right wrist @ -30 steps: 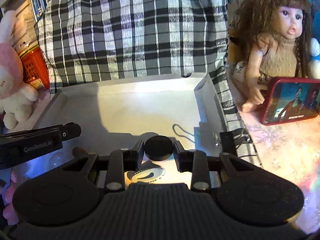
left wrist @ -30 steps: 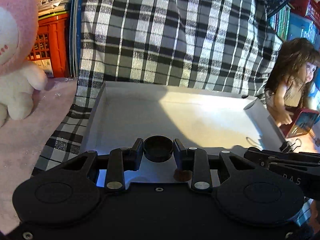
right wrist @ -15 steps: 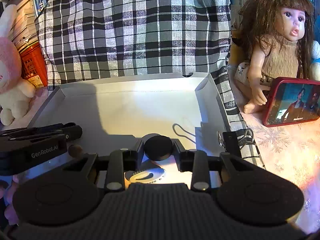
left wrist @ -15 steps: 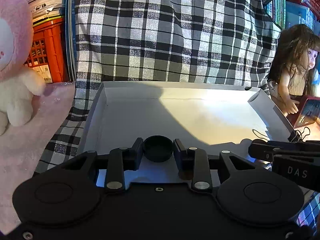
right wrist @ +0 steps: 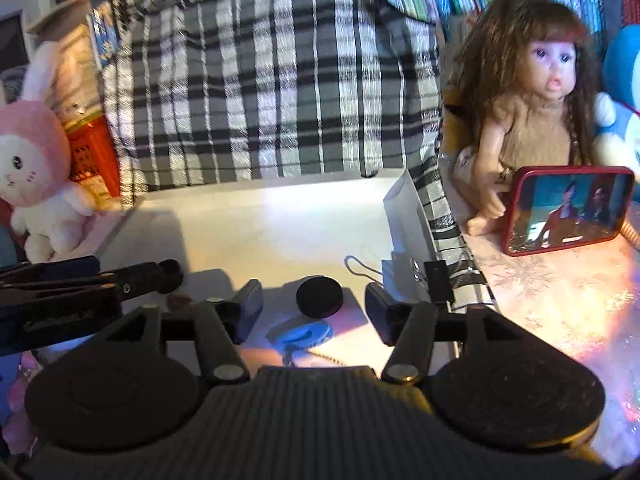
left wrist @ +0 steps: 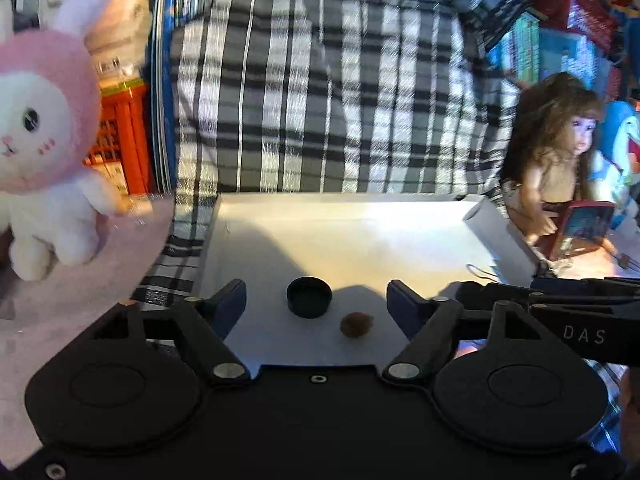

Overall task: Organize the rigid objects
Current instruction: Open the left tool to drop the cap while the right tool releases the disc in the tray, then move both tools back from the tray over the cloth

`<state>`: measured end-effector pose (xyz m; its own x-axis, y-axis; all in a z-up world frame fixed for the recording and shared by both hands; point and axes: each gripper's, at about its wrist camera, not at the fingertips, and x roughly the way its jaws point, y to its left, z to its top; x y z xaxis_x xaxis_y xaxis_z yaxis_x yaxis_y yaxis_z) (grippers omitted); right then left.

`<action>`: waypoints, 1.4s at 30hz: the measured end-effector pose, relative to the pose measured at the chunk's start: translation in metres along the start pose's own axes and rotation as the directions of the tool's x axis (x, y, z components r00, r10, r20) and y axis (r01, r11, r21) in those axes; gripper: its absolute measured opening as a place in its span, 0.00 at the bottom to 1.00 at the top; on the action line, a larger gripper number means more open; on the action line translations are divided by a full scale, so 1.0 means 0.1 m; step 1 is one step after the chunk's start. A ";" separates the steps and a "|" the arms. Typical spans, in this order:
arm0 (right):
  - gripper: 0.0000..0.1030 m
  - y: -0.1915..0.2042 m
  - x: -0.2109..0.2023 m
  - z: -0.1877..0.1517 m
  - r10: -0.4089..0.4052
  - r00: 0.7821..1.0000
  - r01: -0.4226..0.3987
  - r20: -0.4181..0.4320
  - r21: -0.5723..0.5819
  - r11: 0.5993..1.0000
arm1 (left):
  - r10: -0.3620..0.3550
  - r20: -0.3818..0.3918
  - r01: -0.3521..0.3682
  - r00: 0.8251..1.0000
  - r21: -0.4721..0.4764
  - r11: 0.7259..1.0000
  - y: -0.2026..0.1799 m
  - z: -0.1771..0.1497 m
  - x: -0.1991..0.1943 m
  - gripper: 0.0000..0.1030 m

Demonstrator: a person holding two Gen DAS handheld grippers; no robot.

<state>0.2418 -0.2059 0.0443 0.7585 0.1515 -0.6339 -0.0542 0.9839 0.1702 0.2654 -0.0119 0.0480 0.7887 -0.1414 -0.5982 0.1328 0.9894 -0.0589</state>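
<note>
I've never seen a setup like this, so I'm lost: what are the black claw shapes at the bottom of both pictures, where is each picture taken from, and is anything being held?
There is no robot here. A person holds a hand tool in each hand, each with two jaws and a wide-angle camera looking out along them. One picture is from the left gripper, the other from the right gripper; each also glimpses the other tool at its edge.

Both look into a shallow white box standing on checked cloth. Nothing is gripped: both sets of jaws are opening. A black cap lies in the box between the left jaws, untouched, with a small brown lump beside it. A black disc sits between the right jaws, above a blue-and-white item.

A plush rabbit, a doll and a red phone stand around.
</note>
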 end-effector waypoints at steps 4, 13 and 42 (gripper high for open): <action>0.78 0.00 -0.23 -0.13 0.010 0.999 -0.010 0.032 -0.008 1.000 | -0.020 0.040 0.019 0.999 0.009 1.000 -0.03 -0.08 -0.34 0.80; 0.85 0.01 -0.74 -0.44 0.040 0.995 -0.036 0.094 -0.047 0.998 | -0.038 0.106 0.035 0.994 0.029 0.999 -0.13 -0.42 -0.96 0.84; 0.92 0.00 -1.57 -1.36 0.020 0.985 0.007 0.174 -0.155 0.988 | 0.009 0.169 -0.015 0.985 0.037 0.999 -0.23 -1.58 -1.87 0.86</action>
<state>0.0343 -0.2169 0.0410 0.8585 0.1527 -0.4896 -0.1489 0.9877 0.0471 0.0201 -0.0032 0.0344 0.8802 -0.1361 -0.4547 0.1425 0.9896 -0.0203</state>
